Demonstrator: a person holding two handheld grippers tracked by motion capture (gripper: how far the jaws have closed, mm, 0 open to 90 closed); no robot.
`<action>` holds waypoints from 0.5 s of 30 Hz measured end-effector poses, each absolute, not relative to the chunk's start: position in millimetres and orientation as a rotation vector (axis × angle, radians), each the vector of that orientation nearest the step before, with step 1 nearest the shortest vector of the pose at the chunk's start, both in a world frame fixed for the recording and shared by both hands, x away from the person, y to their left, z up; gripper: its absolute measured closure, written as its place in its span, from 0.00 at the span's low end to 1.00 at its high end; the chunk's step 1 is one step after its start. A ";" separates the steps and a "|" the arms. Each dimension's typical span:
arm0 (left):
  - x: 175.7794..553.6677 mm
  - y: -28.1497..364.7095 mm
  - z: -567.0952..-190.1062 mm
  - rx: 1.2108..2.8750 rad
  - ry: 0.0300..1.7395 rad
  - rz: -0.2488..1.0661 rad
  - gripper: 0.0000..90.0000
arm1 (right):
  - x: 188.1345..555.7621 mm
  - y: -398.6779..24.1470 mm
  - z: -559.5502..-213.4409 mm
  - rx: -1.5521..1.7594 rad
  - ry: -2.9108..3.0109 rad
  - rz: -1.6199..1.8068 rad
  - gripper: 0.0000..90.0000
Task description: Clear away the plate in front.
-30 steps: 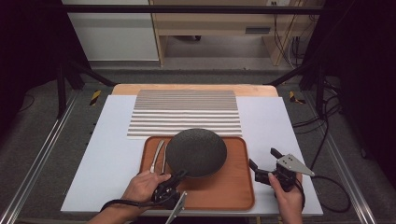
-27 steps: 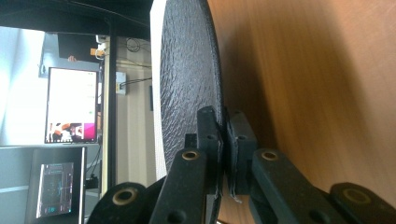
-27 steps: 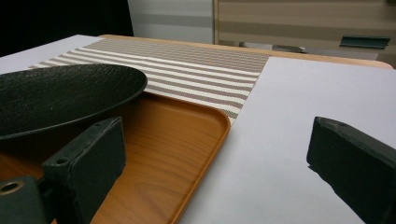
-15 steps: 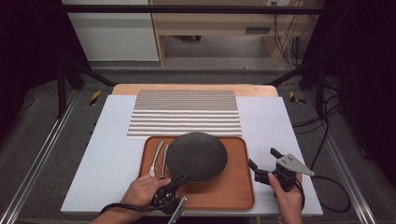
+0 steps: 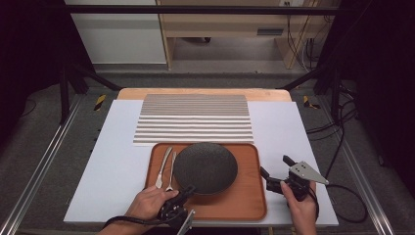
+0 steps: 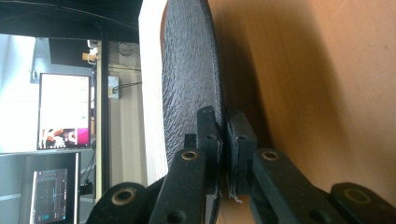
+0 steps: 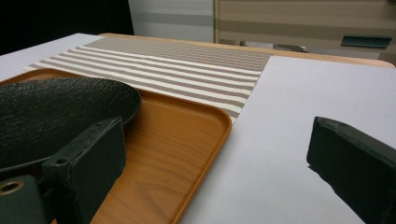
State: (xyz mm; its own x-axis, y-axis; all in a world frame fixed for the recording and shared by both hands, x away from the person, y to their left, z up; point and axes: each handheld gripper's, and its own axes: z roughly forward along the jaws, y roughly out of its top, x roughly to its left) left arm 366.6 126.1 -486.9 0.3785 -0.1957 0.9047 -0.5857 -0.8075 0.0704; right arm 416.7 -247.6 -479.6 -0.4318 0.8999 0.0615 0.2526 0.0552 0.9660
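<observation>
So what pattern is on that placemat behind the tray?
Brown and cream stripes run across the placemat, clearest in the high view.

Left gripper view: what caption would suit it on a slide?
Left gripper clamped on the rim of the dark plate, above the wooden tray.

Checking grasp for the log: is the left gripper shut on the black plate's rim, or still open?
Shut on it. In the left gripper view, the left gripper has both pads pressed on the black plate's rim above the tray.
</observation>
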 end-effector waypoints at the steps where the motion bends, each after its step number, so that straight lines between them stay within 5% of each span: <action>1: 366.3 126.3 -487.5 2.263 -0.682 1.410 0.95 | 416.7 -247.7 -479.7 1.156 1.745 1.404 0.05; 15: 363.2 128.1 -497.5 2.283 -0.717 1.418 0.97 | 417.5 -247.8 -480.8 1.155 1.751 1.399 0.05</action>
